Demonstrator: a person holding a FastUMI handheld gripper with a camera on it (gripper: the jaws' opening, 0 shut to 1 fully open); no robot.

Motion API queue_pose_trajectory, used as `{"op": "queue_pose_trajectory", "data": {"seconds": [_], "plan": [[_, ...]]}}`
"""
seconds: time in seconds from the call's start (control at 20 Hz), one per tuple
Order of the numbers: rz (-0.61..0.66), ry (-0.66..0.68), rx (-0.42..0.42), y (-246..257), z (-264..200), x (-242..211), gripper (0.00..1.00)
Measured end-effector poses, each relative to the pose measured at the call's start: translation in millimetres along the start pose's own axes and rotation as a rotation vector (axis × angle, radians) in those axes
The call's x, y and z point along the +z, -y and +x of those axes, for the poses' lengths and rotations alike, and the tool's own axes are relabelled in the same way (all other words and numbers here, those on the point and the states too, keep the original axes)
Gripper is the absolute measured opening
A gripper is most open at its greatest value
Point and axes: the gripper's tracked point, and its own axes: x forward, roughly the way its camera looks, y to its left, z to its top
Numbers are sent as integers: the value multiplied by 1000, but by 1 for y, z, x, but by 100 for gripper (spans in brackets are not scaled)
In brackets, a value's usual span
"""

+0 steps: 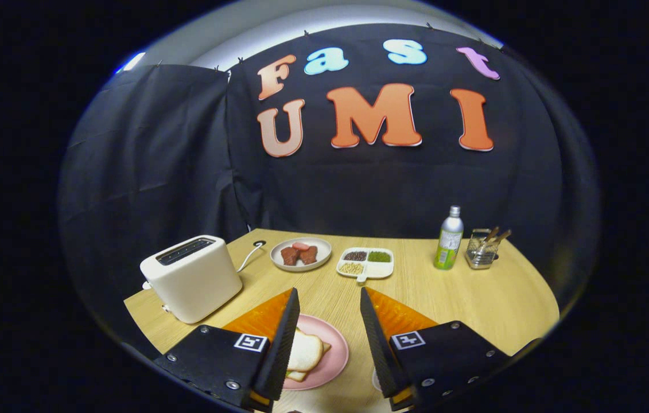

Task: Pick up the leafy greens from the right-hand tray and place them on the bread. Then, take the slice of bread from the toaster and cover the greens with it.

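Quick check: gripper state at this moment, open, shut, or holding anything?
Gripper: open and empty, fingers spread wide above the pink plate with the bread between them.

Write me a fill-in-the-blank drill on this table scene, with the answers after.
1. The hand-held gripper has its fingers ____, holding nothing.
2. The bread lies on a ____ plate between the fingers.
3. The toaster stands on the ____ table.
4. Beside the bottle stands a wire ____.

Answers: open; pink; wooden; basket
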Motion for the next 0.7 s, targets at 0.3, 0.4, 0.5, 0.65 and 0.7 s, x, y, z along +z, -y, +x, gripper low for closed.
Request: {"op": "queue_pose_trajectory", "data": {"seconds": [0.3, 0.4, 0.5, 0.65, 0.7], "plan": [[-42, 231, -43, -1, -26, 70, 78], [-44, 287, -53, -3, -33, 85, 80], [-68, 326, -67, -2, -38, 96, 84], [-131, 370, -118, -1, -39, 104, 90], [-153, 379, -132, -4, -37, 105, 91]]}}
